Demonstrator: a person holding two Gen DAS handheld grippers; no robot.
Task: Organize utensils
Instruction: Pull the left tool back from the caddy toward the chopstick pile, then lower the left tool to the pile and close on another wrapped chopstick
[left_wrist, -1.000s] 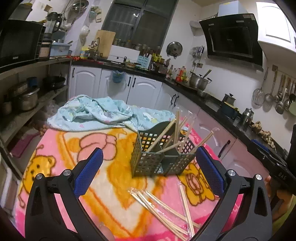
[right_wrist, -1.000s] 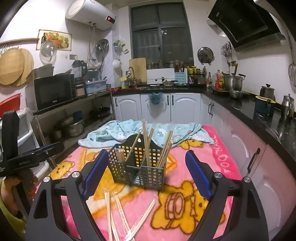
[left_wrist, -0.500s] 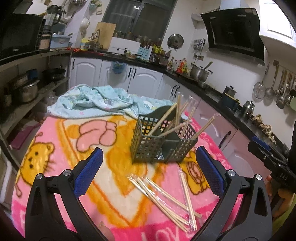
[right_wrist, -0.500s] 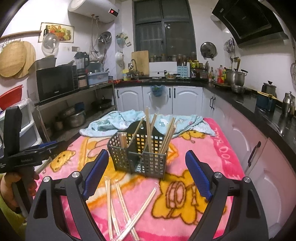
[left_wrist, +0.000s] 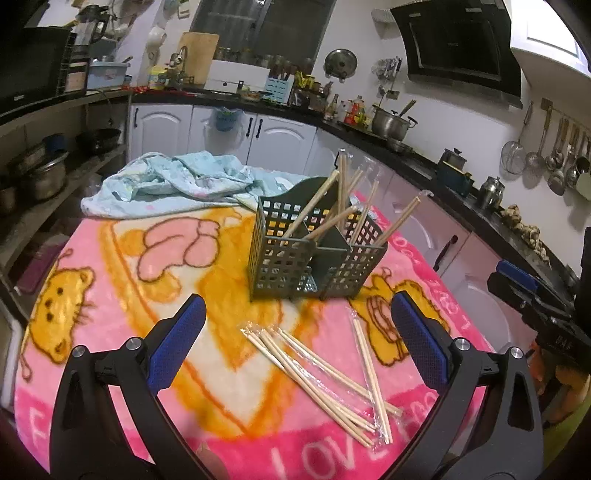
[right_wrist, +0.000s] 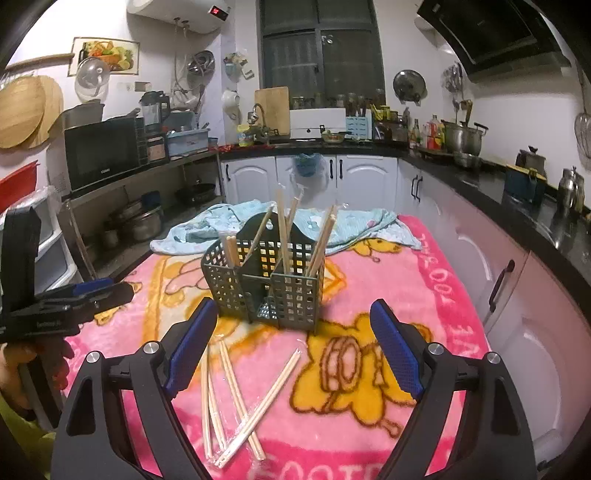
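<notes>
A grey mesh utensil holder (left_wrist: 314, 251) stands on the pink blanket and holds several wrapped chopstick pairs leaning out of its compartments; it also shows in the right wrist view (right_wrist: 266, 284). Several more wrapped chopsticks (left_wrist: 325, 365) lie loose on the blanket in front of it, also seen in the right wrist view (right_wrist: 236, 398). My left gripper (left_wrist: 295, 332) is open and empty, above the loose chopsticks. My right gripper (right_wrist: 291, 343) is open and empty, above the same pile and short of the holder.
A crumpled light-blue cloth (left_wrist: 177, 181) lies behind the holder. The table's pink blanket (right_wrist: 424, 295) ends near white cabinets (right_wrist: 517, 332) on the right. Shelves with pots (right_wrist: 136, 221) stand at the left. My other gripper shows at each view's edge (left_wrist: 535, 306) (right_wrist: 66, 299).
Both grippers have pulled back and tilted down a little, so more of the loose chopsticks and front blanket shows. Both stay open. Nothing on the table has moved.
</notes>
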